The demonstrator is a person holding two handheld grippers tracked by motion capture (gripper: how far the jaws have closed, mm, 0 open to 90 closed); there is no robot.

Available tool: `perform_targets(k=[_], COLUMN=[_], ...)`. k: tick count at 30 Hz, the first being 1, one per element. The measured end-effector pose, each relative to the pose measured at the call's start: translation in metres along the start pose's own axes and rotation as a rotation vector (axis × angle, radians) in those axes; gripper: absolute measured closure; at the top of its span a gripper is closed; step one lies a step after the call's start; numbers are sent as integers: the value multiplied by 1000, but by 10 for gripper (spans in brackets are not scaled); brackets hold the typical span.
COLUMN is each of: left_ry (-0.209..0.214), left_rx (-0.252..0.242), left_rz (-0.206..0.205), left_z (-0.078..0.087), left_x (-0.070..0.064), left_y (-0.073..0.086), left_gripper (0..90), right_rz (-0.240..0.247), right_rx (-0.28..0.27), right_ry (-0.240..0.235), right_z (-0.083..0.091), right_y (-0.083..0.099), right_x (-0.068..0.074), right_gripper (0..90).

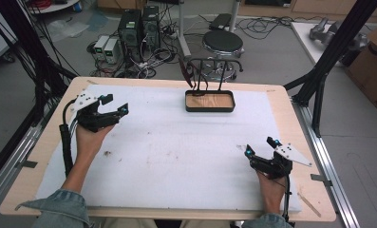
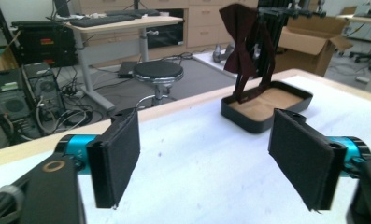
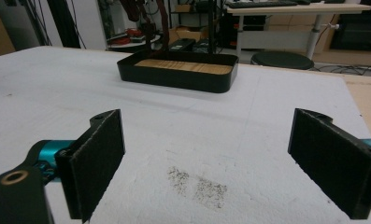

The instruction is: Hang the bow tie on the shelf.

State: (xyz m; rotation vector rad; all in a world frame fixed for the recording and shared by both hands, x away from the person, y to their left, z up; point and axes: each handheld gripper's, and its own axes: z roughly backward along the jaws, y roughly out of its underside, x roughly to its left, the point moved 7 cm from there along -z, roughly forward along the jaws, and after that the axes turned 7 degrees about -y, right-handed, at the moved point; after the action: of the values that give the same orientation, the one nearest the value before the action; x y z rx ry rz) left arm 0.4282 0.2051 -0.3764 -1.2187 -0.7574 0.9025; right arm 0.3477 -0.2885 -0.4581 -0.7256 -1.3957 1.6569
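Note:
A black tray with a wooden floor [image 1: 210, 108] [image 2: 248, 122] [image 3: 174, 79] stands at the far middle of the white mat, with a black rack rising from it. A dark red bow tie [image 1: 190, 76] [image 2: 239, 42] hangs on that rack. My left gripper [image 1: 116, 105] [image 2: 204, 158] rests at the mat's left side, open, nothing between its jaws, pointing towards the tray. My right gripper [image 1: 259, 146] [image 3: 206, 158] rests at the near right, also open and empty, well short of the tray.
The white mat [image 1: 176, 152] covers a wooden table [image 1: 29, 175]. A dirty smudge [image 3: 197, 184] marks the mat just ahead of the right gripper. Beyond the far edge stand a round stool [image 1: 222, 42], computer towers [image 1: 138, 26] and cables. Black frame posts [image 1: 333, 52] flank the table.

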Motion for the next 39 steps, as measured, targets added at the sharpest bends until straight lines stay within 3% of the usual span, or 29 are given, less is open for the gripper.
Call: perform_targets(k=[7,14,25,39], left_ry=[-33,-50,-90,-142], left_rx=[19,53,77,127], left_rz=[-30,-35,-11,33], left_z=[17,30,50,69], left_x=[2,3,3,13], left_y=[20,42,70,94], left_gripper=[192,167,165,166], right_rz=[7,8,4,6], right_rx=[2,4,9,7], right_ry=[2,4,4,4], right_z=[0,0,0,-1], right_y=[0,0,1,1], right_x=[0,0,1,0], right_gripper=[100,100,100,100])
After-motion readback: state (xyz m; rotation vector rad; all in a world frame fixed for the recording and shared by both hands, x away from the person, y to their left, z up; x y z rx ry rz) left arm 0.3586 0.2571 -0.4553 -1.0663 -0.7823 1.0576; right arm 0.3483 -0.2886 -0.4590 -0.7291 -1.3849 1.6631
